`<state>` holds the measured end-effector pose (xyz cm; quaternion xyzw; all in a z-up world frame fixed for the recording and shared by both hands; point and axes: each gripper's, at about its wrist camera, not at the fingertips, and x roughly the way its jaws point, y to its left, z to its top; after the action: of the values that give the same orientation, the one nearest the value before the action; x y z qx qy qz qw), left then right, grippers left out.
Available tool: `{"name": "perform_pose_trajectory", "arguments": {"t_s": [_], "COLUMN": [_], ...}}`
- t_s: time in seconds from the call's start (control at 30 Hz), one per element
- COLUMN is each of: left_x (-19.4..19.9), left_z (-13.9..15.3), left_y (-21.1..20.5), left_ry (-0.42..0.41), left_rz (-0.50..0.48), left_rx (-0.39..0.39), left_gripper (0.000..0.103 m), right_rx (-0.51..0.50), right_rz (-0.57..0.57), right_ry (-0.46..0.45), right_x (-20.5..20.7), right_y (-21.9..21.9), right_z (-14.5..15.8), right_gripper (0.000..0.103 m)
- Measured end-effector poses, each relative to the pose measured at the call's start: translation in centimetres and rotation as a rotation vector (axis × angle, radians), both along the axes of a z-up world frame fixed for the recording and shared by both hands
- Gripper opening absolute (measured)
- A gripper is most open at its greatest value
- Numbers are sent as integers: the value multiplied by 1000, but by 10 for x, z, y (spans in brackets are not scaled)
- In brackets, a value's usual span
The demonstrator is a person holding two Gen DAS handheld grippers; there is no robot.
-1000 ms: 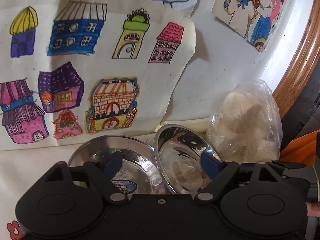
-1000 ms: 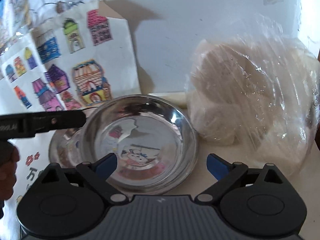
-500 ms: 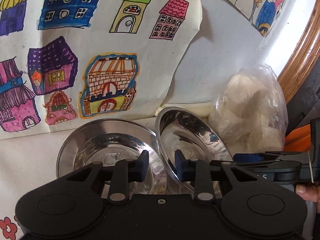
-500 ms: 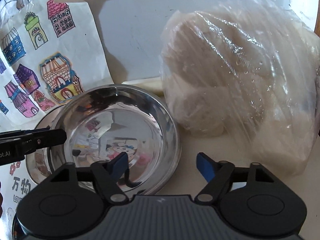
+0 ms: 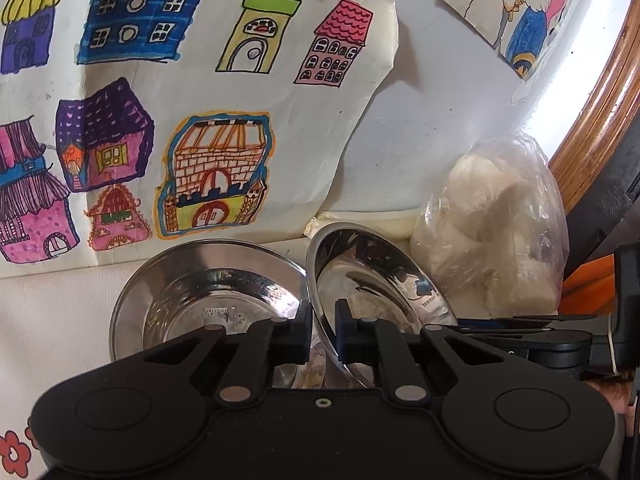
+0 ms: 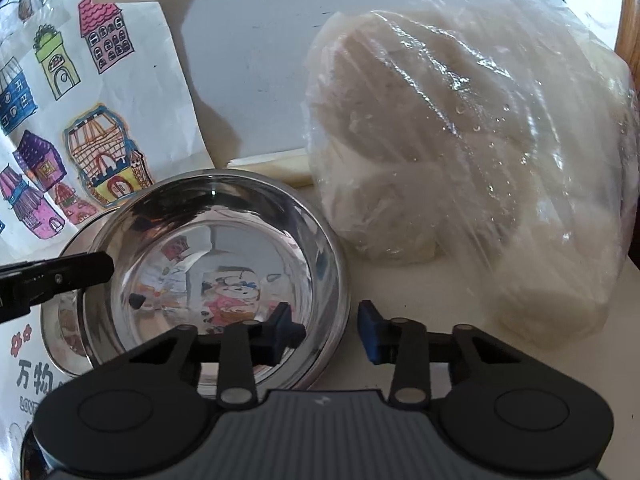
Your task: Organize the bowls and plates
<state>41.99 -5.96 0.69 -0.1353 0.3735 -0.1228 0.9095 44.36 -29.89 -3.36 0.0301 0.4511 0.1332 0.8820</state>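
In the left wrist view, the left gripper [image 5: 323, 334] sits low in the middle of the frame, its jaws having just closed to pinch the near rim of the tilted steel bowl [image 5: 372, 276]. This bowl leans against a second steel bowl [image 5: 208, 280] lying flat at centre left.

In the right wrist view, the right gripper [image 6: 325, 332] straddles the tilted bowl's lower right rim; its jaws have just been narrowing, but its outer finger [image 6: 370, 334] stands clear of the metal.

At the right a plastic bag of dough [image 6: 472, 160] rests just beside the bowl. Behind, a drawing of houses [image 5: 180, 120] fills the upper left.
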Motion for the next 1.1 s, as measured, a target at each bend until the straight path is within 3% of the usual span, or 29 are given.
{"name": "perform_pose_trajectory", "arguments": {"t_s": [0.27, 0.8, 1.1], "left_x": [-6, -52, -99], "left_z": [0, 30, 36], "left_y": [6, 32, 51], "left_ry": [-13, -68, -34], "left_rz": [7, 10, -5], "left_rx": [15, 2, -50], "left_gripper": [11, 11, 11], "right_rx": [0, -3, -3], "right_rz": [-14, 11, 37], "right_ry": [-15, -122, -140], "right_x": [-10, -62, -118], "right_y": [0, 17, 30], "right_z": [7, 52, 73], "right_gripper": [20, 18, 18]}}
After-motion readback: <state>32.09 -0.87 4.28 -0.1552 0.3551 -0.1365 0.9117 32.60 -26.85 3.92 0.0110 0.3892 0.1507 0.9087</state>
